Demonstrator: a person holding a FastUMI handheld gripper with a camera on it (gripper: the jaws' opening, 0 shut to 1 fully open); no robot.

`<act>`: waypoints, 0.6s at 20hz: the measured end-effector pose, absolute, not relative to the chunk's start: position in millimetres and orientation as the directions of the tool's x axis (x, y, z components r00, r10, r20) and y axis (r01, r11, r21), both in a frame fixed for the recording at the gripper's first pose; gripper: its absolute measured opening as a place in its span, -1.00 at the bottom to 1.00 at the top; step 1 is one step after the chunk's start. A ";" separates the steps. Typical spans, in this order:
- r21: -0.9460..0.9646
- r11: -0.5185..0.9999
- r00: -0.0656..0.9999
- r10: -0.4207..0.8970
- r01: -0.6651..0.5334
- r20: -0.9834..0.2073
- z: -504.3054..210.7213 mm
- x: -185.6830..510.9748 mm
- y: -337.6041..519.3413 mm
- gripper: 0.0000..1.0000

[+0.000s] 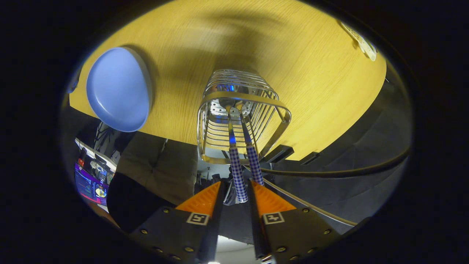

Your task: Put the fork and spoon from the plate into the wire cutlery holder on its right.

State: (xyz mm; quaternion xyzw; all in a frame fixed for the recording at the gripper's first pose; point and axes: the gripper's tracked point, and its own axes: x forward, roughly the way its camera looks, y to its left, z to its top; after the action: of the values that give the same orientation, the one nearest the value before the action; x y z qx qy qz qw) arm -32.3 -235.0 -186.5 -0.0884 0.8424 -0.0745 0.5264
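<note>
Shiny metal wire cutlery holder [240,113] on matt wood-grain table [311,91]; smooth, glossy plate [117,90].

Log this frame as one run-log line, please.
hand-held gripper: fingers around two checked handles, grip unclear | utensil heads inside wire cutlery holder | blue plate: bare, beside holder | stage: lowering into holder

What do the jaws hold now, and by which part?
The gripper holds two checked-handled utensils by their handle ends, their heads down inside the wire cutlery holder.

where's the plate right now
In the gripper view the blue plate lies bare on the wooden table, left of the wire cutlery holder that stands just beyond the tool.
</note>
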 end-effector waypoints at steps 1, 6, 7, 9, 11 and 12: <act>-0.223 0.973 -0.421 -0.229 -0.064 -0.877 -180.8 -35.7 -236.0 -0.02; -0.184 0.983 -0.293 -0.172 0.015 -0.941 -160.4 -68.0 -225.7 0.93; -0.162 0.986 -0.249 -0.148 0.036 -0.957 -158.3 -75.7 -220.5 0.93; -0.141 0.986 -0.134 -0.128 0.092 -0.983 -161.2 -89.4 -217.9 0.93; -0.124 0.984 0.002 -0.126 0.130 -0.992 -160.1 -96.4 -208.7 0.94; -0.111 0.984 0.073 -0.122 0.143 -0.990 -159.0 -99.4 -202.6 0.94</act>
State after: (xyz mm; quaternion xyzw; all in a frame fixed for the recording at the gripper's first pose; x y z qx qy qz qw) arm -99.4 -202.6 -159.0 0.0077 0.6746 -0.0904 0.7326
